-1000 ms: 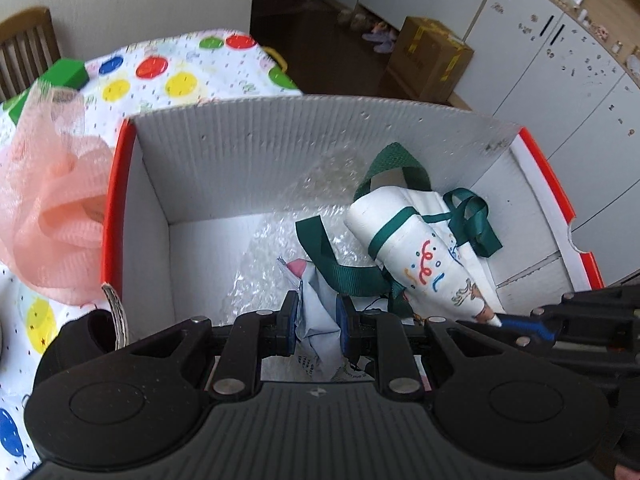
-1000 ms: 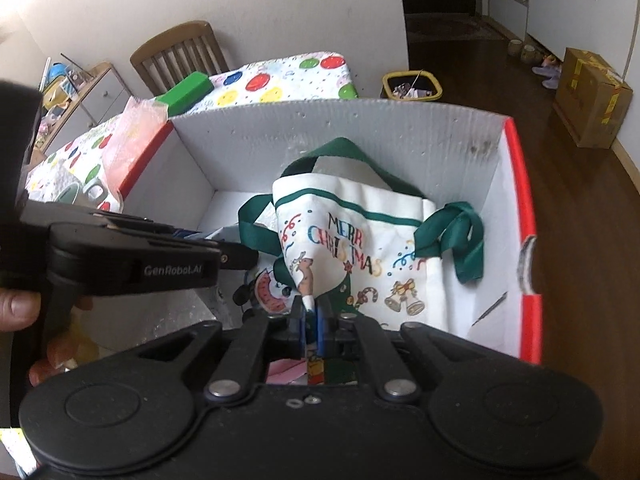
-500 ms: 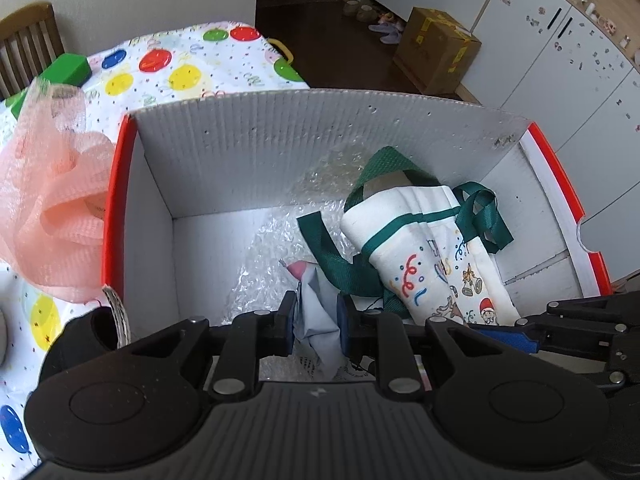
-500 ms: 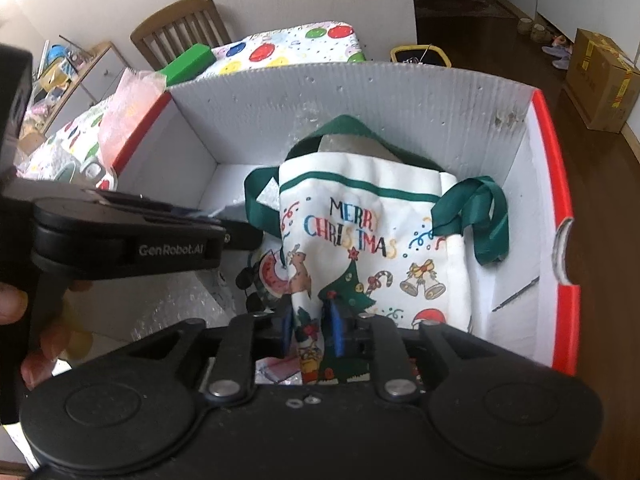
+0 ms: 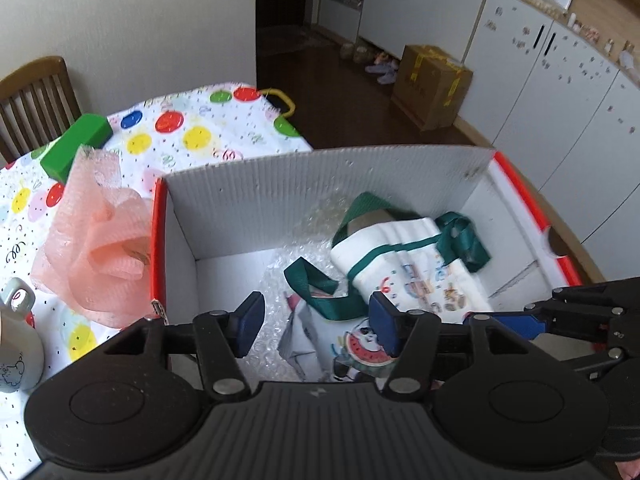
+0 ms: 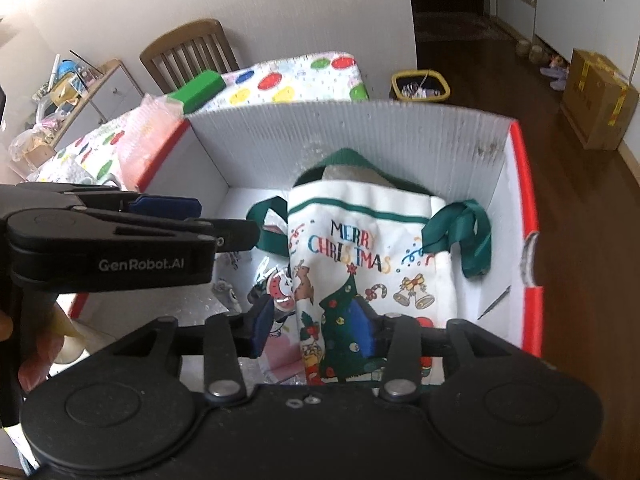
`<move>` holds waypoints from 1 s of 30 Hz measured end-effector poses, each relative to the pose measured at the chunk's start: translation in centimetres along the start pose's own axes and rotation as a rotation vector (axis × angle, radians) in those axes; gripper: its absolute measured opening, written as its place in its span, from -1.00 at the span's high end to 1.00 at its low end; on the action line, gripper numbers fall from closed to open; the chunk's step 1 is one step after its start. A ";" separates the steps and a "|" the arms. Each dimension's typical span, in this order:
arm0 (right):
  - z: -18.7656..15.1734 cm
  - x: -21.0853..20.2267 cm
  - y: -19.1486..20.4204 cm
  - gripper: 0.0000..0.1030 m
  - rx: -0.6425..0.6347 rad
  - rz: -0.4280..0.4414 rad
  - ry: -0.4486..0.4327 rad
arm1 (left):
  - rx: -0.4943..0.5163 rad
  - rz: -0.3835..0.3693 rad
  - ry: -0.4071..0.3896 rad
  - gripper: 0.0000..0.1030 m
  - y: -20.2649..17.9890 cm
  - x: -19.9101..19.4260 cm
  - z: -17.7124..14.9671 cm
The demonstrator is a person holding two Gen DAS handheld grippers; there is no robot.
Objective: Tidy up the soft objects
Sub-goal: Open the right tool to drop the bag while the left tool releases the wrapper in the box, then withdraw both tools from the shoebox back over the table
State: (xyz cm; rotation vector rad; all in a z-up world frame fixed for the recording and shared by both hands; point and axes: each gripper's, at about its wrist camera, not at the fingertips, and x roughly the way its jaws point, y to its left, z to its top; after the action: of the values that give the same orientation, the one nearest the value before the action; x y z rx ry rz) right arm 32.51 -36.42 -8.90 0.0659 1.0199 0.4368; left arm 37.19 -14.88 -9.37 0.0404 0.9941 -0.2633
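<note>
Two grippers over box (image 5: 288, 200), jaws opening. Left gripper (image 5: 316, 326) clear of cloth; right gripper (image 6: 316, 322) straddles tote bag (image 6: 372, 248) edge, pads off. Bag lies inside box, likely just released. Pink mesh (image 5: 96, 248) waits on bench (image 5: 192, 136).

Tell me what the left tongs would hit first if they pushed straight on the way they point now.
Probably the watermelon-print cloth lying in the white box, beside the Christmas tote bag. The left tongs are opening with nothing pinched between them; depth is hard to judge.
</note>
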 end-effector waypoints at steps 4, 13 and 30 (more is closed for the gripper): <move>-0.1 -1.6 0.2 -0.02 0.000 -0.002 -0.043 | 0.004 -0.005 -0.039 -0.11 -0.3 -1.8 -0.2; -0.2 -5.2 1.8 -0.31 -0.025 -0.004 -0.157 | 0.006 -0.012 -0.144 -0.11 0.0 -7.2 -1.6; -1.2 -8.1 9.1 -0.69 -0.037 0.035 -0.280 | -0.038 -0.012 -0.279 -0.42 5.8 -16.5 -6.4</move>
State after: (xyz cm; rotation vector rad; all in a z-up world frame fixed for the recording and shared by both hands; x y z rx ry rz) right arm 24.95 -31.41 -0.68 0.1081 0.7364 0.4638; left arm 24.81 -4.98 0.39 -0.0363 0.7222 -0.2534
